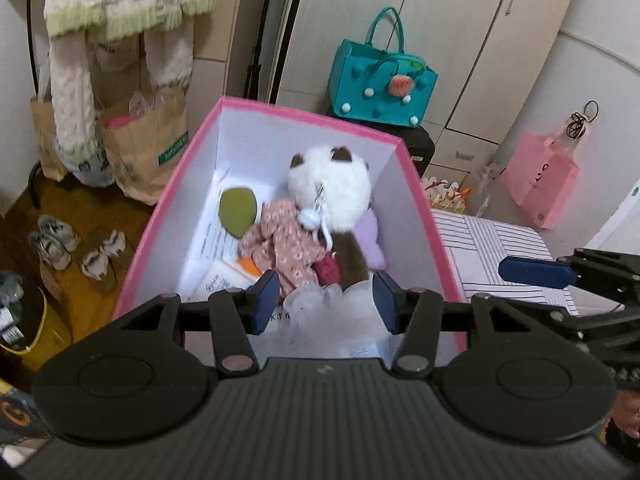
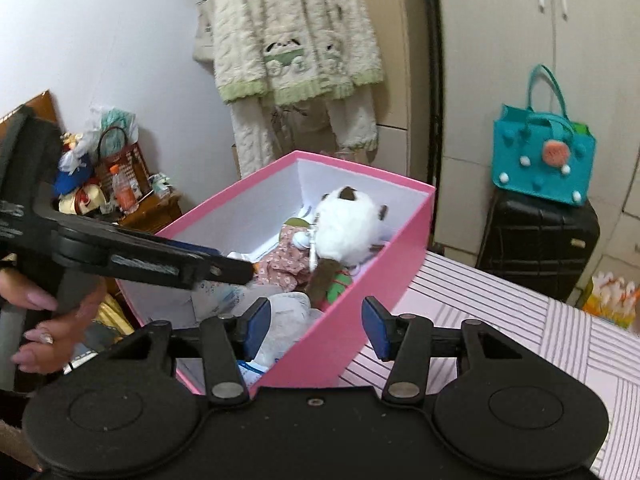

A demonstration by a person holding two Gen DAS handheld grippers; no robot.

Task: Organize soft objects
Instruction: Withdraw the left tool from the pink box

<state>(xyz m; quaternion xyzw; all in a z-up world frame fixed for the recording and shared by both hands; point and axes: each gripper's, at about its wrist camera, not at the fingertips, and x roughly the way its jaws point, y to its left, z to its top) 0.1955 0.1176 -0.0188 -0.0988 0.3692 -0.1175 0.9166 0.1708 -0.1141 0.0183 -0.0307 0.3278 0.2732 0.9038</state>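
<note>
Hovering both claws released over the pink box [image 1: 416,184]: left gripper [image 1: 326,300] and right gripper [image 2: 316,328] grasp nothing. White plush [image 1: 328,188] lies inside, toward the far right corner. I'd tuck stragglers inward and keep fingers off the rim.

My left gripper [image 1: 326,300]: black ribbed body, round housings, silver rivets, blue pads. My right gripper [image 2: 316,328]: same build. My hand [image 2: 48,320]: long pale-pink nails.
</note>
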